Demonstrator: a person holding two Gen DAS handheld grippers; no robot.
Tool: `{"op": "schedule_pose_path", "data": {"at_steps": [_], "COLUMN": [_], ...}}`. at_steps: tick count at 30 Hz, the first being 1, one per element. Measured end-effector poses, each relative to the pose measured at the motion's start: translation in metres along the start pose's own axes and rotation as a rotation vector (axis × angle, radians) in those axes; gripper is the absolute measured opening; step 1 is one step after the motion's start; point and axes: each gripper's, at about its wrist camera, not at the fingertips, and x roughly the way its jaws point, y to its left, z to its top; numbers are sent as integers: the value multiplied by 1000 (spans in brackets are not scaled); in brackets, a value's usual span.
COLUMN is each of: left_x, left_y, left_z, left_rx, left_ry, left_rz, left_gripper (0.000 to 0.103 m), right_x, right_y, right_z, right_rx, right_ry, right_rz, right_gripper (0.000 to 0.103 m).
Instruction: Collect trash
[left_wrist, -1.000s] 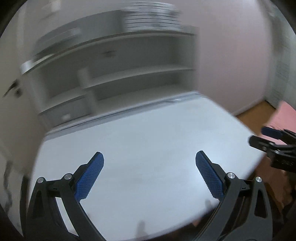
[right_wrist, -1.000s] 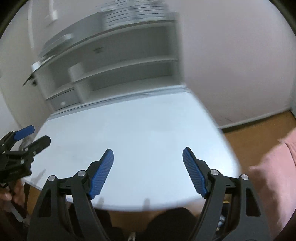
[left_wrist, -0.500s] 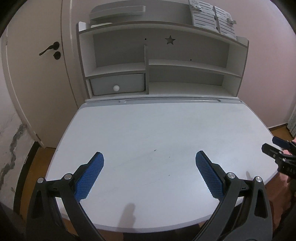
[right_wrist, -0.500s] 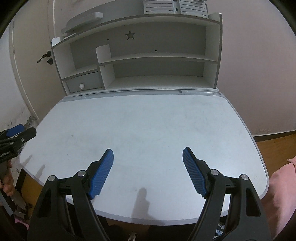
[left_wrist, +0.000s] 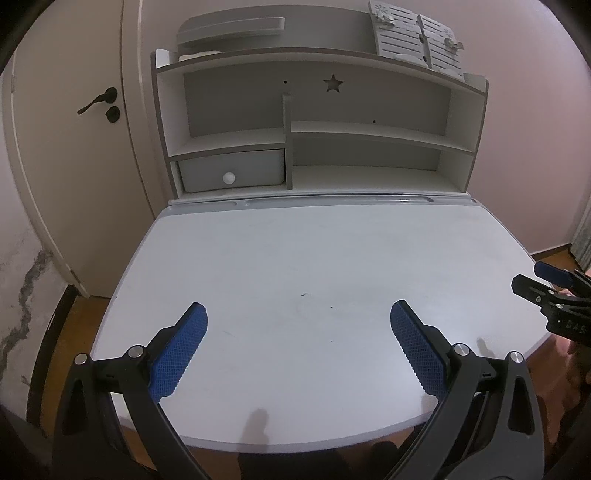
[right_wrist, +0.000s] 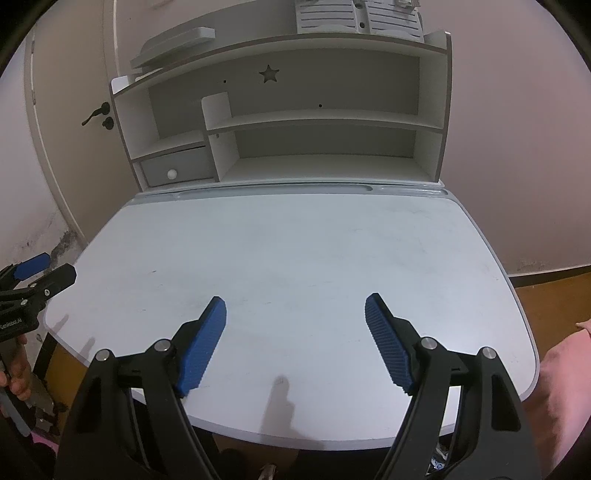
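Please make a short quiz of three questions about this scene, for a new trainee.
1. True or false: the left gripper holds a piece of trash.
2. What is cut into the back panel of the shelf unit? A) circle B) star C) heart
3. Fill in: the small drawer has a round white ____.

Key: 1 false, both the left gripper and the right gripper are open over the desk; 2 B; 3 knob.

Pale grey desk (left_wrist: 295, 258) ahead below the gripper, shelf hutch (left_wrist: 314, 129) with knobbed drawer (left_wrist: 231, 171) beyond, door (left_wrist: 74, 147) far left.
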Motion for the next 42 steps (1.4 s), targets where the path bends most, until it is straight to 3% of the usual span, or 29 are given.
{"op": "schedule_pose_path", "data": {"at_steps": [42], "left_x": [4], "left_y": [-6], "left_z": [-4], "left_rx": [-8], "left_ry": [17], "left_rz": [0], "left_gripper": [96], "right_x": [-2], "right_y": [0], "right_z": [0], "right_rx": [-16], "right_ry": [0], "right_rz": [-10], "right_gripper": [76]}}
